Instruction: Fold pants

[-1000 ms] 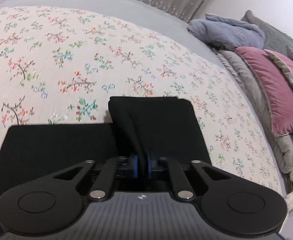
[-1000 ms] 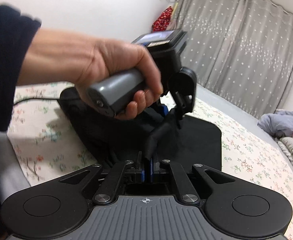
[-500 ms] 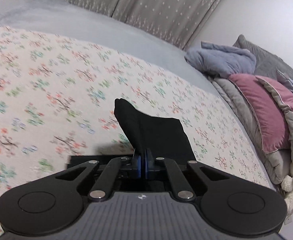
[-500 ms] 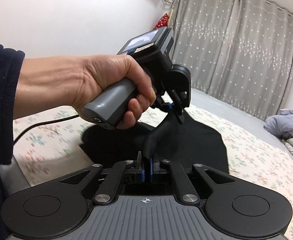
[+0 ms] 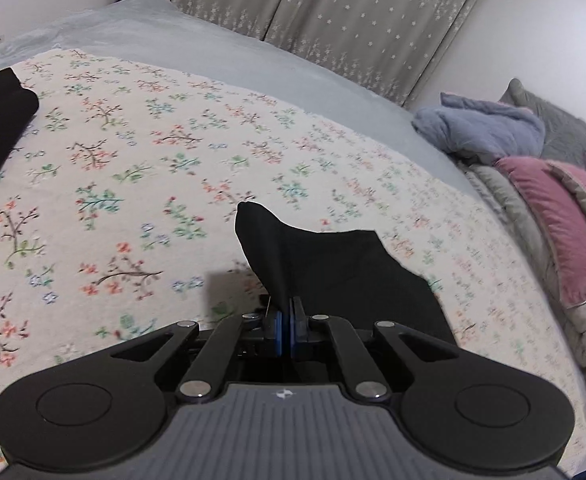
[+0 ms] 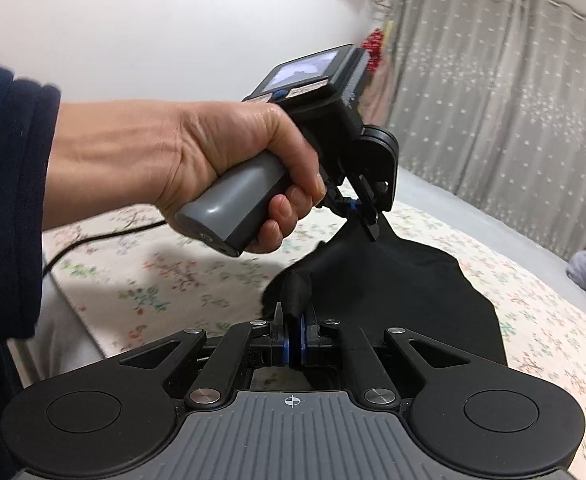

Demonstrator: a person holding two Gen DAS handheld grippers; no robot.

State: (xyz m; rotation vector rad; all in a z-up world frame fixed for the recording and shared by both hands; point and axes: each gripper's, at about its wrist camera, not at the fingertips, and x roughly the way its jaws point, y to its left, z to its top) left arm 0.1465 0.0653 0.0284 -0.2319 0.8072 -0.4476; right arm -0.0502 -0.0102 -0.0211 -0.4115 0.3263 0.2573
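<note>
Here the left gripper (image 5: 284, 322) is clenched on a peak of the black pants (image 5: 333, 268), its blue pads pressed together with the cloth pinched between them, so the fabric rises from the jaws to a pointed tip and falls away to the right. The right gripper (image 6: 293, 334) likewise grasps a rolled bunch of the same pants (image 6: 393, 280) between its blue pads (the roll stands up just above the jaws). In the right wrist view the person's left hand (image 6: 221, 156) wraps the grey handle of the left gripper (image 6: 367, 222), which pinches a high corner of the garment, and the cloth hangs from there down to the right gripper and spreads dark across the bed. The pants are lifted at both held points, while their lower part lies on the floral bedspread (image 5: 141, 168). Beyond the spread runs a plain grey sheet (image 5: 221, 52), then star-dotted grey curtains (image 5: 353, 20). At the right edge sit a crumpled blue-grey blanket (image 5: 481, 130) and a pink pillow (image 5: 553, 220) on grey bedding. A thin black cable (image 6: 105, 234) trails over the bedspread below the wrist.
</note>
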